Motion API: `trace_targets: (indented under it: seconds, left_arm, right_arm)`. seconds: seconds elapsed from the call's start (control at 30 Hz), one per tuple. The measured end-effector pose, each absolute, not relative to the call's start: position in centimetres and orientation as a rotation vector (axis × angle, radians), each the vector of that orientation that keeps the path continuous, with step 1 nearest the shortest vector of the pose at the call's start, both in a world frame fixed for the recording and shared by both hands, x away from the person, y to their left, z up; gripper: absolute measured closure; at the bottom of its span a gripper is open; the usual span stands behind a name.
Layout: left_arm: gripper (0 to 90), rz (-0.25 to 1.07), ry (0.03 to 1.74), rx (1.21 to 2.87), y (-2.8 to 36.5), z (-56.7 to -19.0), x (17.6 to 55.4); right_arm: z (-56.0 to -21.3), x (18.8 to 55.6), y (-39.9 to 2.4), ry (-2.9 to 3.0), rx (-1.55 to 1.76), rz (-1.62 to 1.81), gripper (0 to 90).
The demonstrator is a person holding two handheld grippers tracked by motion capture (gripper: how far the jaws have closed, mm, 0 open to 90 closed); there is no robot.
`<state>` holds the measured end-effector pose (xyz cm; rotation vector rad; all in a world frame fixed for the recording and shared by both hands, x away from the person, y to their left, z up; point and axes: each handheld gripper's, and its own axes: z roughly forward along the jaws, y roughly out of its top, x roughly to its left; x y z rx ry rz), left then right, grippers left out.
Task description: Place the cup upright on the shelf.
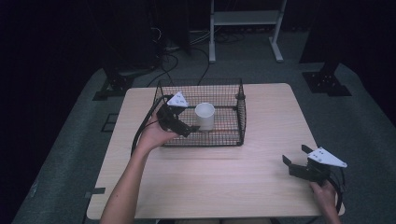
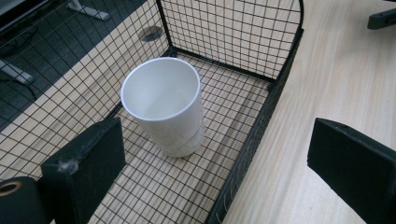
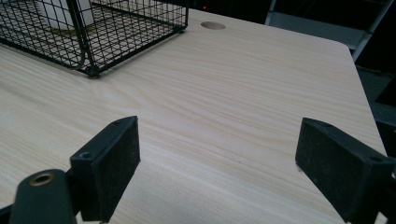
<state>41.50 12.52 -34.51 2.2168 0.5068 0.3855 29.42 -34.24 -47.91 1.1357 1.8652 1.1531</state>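
Black padded jaws of the left claw (image 2: 215, 154) are gaping wide, straddling the basket's near wall, aimed at the white cup (image 2: 164, 105) standing upright inside the wire basket (image 2: 275, 88). Closing gently should be keeping its thin, smooth, tapered wall from crushing. Right claw (image 3: 217, 163) is hovering open over the pale wood-grain tabletop (image 3: 233, 93).

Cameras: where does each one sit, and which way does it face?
High view: above the table, looking forward and down; forearms, both hands, left gripper, right gripper.
Left gripper view: rides the left gripper, open jaws, facing cup in basket.
Right gripper view: rides the right gripper, open jaws, facing bare table.
All share the basket.
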Motion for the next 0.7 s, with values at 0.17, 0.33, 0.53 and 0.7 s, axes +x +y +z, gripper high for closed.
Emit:
trace_targets:
  seconds: [0.17, 0.33, 0.53, 0.7]
  left_arm:
    - [3.5, 0.391, 0.506, 2.211, 13.1, -34.6, 40.5]
    - [3.5, 0.394, 0.506, 2.205, 13.7, -34.7, 39.4]
    - [3.5, 0.403, 0.497, 2.195, 14.2, -35.1, 38.2]
    - [3.5, 0.409, 0.495, 2.18, 14.7, -35.4, 37.1]
  right_arm:
    - [-47.9, 29.4, -34.2, 1.865, 1.136, 1.154, 13.1]
    - [-47.9, 29.4, -34.2, 1.863, 1.145, 1.154, 13.1]
    - [-47.9, 29.4, -34.2, 1.863, 1.146, 1.153, 13.1]
    - [-47.9, 29.5, -34.2, 1.865, 1.143, 1.149, 13.1]
